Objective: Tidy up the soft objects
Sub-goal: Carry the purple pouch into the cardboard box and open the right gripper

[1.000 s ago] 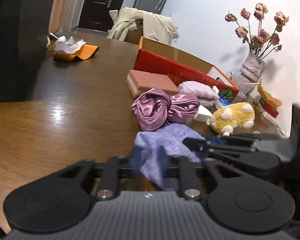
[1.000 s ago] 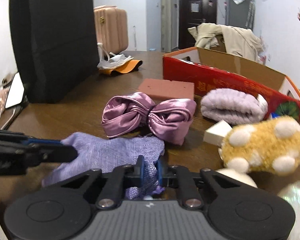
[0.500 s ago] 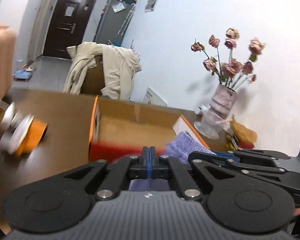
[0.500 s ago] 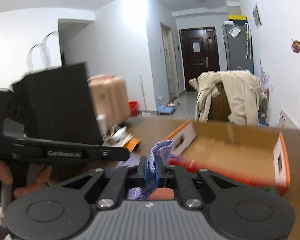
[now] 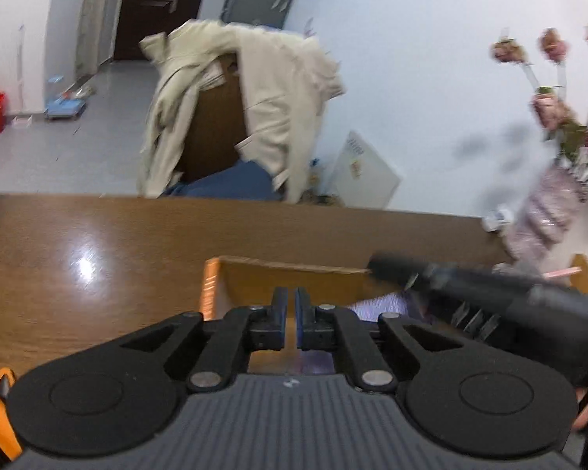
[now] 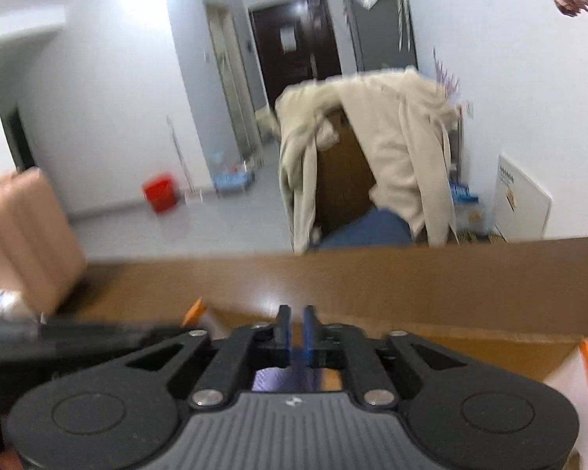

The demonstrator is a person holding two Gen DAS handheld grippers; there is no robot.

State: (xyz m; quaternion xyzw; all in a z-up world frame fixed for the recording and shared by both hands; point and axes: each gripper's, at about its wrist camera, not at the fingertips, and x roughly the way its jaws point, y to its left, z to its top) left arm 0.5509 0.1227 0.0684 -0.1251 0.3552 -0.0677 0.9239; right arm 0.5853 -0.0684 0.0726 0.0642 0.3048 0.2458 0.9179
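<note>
Hand-held grippers — left, right — level over cardboard box, both slightly parted, purple cloth beneath.

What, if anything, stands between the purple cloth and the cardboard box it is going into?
Nothing visible does. The purple cloth already shows inside the open-topped cardboard box, just below the left tool and the right tool. No lid or other item covers the opening; how much of the cloth has settled is hidden by the tools.
</note>
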